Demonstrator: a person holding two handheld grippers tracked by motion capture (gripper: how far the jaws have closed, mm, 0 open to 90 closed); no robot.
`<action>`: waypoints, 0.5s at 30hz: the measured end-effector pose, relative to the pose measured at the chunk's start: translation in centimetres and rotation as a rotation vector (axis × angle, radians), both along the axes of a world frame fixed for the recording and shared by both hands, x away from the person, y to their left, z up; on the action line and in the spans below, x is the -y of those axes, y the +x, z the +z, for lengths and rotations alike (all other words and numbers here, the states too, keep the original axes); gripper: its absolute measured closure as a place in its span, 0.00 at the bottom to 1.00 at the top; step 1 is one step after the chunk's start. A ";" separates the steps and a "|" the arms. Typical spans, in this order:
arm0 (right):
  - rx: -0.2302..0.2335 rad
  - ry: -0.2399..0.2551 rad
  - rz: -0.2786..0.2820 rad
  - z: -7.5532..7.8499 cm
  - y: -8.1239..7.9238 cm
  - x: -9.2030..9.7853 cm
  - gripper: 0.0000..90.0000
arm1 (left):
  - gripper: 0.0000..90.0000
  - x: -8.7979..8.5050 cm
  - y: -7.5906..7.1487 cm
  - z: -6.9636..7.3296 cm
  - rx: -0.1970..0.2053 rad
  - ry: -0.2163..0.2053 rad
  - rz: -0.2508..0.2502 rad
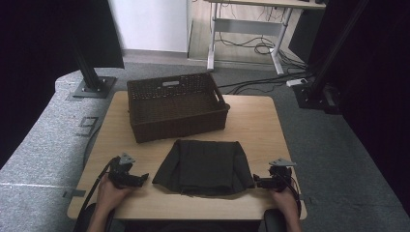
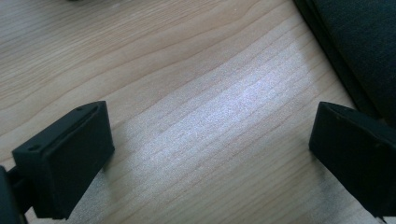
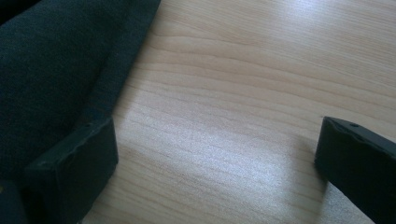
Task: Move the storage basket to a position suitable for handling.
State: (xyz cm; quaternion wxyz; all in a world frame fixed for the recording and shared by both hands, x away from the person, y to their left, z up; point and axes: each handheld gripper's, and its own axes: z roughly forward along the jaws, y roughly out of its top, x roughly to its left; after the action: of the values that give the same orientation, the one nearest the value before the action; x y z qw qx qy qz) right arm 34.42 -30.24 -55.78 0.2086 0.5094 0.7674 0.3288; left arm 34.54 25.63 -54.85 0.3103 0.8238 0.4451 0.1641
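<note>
Both my tongs, left tongs point(image 1: 143, 180) and right tongs point(image 1: 255, 182), stand apart; at center, folded cloth point(image 1: 203, 166) may unfold if I pinch one layer.

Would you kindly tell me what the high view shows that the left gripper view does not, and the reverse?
High view alone: the dark brown woven basket behind the cloth, the right gripper, the grey carpet floor. Left gripper view alone: a close look between the left gripper and its wide-open jaws, with bare wood there. Both: the light wooden table and the folded dark grey cloth, whose edge lies by one jaw.
</note>
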 end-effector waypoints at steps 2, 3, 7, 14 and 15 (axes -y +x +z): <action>0.000 0.001 0.003 0.0 0.0 0.0 0.00 | 0.00 0.0 0.0 0.0 -0.002 0.001 0.001; -0.004 0.001 0.007 0.0 0.0 0.1 0.00 | 0.00 0.2 0.1 0.1 -0.011 0.007 0.007; -0.026 0.006 -0.002 0.4 0.1 0.3 0.04 | 0.09 0.5 0.3 0.6 -0.011 0.020 0.017; -0.032 0.053 0.036 2.0 0.5 -0.2 0.08 | 0.12 2.1 1.6 2.6 -0.012 -0.054 -0.032; -0.032 0.058 0.044 2.4 0.7 -0.5 0.08 | 0.15 2.3 1.8 2.7 -0.011 -0.060 -0.042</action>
State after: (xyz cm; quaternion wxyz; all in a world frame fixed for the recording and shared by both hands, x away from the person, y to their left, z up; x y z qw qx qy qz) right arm 35.12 -29.77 -53.40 0.1741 0.5036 0.7717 0.3473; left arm 36.35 23.35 -52.11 0.3358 0.8243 0.4340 0.1394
